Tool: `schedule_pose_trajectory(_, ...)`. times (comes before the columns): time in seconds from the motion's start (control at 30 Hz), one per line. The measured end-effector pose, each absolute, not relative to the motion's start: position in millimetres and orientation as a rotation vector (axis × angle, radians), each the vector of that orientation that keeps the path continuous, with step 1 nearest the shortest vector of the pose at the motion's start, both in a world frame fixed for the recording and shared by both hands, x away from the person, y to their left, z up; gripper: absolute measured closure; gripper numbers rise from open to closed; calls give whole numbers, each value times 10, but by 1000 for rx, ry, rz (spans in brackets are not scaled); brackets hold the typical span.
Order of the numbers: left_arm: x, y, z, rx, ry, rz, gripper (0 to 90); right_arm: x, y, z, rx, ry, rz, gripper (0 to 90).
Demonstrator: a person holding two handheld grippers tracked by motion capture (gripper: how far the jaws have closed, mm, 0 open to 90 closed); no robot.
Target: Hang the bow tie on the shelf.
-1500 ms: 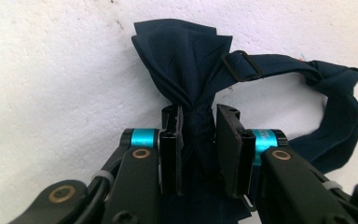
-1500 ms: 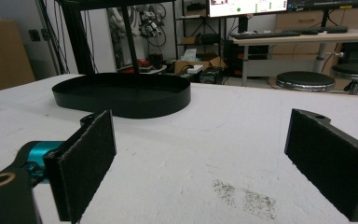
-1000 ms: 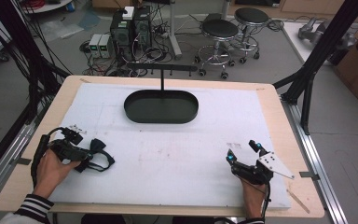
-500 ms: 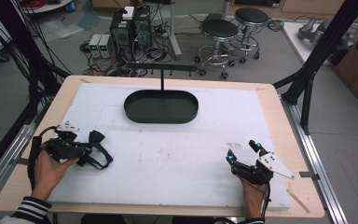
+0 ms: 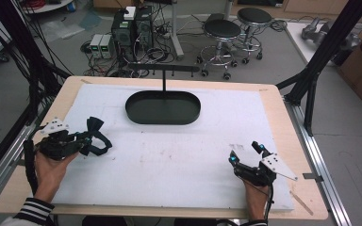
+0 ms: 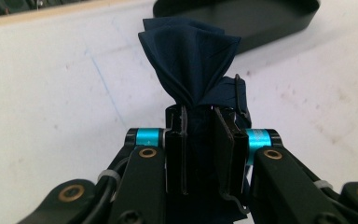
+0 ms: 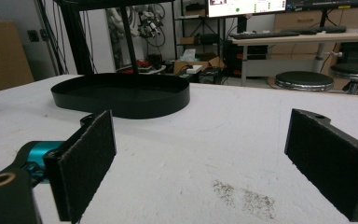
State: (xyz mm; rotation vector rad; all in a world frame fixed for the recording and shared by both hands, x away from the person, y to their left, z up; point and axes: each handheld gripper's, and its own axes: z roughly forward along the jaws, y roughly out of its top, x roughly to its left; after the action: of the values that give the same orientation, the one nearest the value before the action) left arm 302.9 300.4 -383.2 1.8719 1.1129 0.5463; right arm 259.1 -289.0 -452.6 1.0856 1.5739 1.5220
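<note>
A bunched dark blue cloth [image 6: 189,56] with a thin strap loop sticks out from between my left gripper's [image 6: 200,112] jaws, which are shut on it. In the high view the left gripper [image 5: 82,139] holds the cloth [image 5: 94,129] above the white mat at the table's left side, pointing right. My right gripper [image 5: 244,153] rests near the front right of the mat, open, with nothing between its pads [image 7: 86,158]. A black oval tray [image 5: 162,107] with an upright post stands at the far middle; its rim [image 7: 121,100] lies ahead of the right gripper [image 7: 200,154].
A white mat [image 5: 179,155] covers most of the wooden table [image 5: 268,89]. The tray's edge [image 6: 261,28] lies beyond the held cloth. A dark smudge [image 7: 242,196] marks the mat between the right jaws. Stools, computers and cables stand on the floor beyond the table.
My left hand has lifted with the cloth still in its jaws, shifting slightly toward the far side. The right hand has not moved.
</note>
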Motion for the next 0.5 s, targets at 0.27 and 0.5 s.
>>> schedule_pose_trajectory(0.27,3033,2993,-3722,1800,1054,578,758,2592,-2891,-4526,1087,1575,1522,77)
schedule_pose_trajectory(0.5,3088,2911,-3580,1786,1010,609,758,2589,-2887,-4526,1089,1578,1523,78)
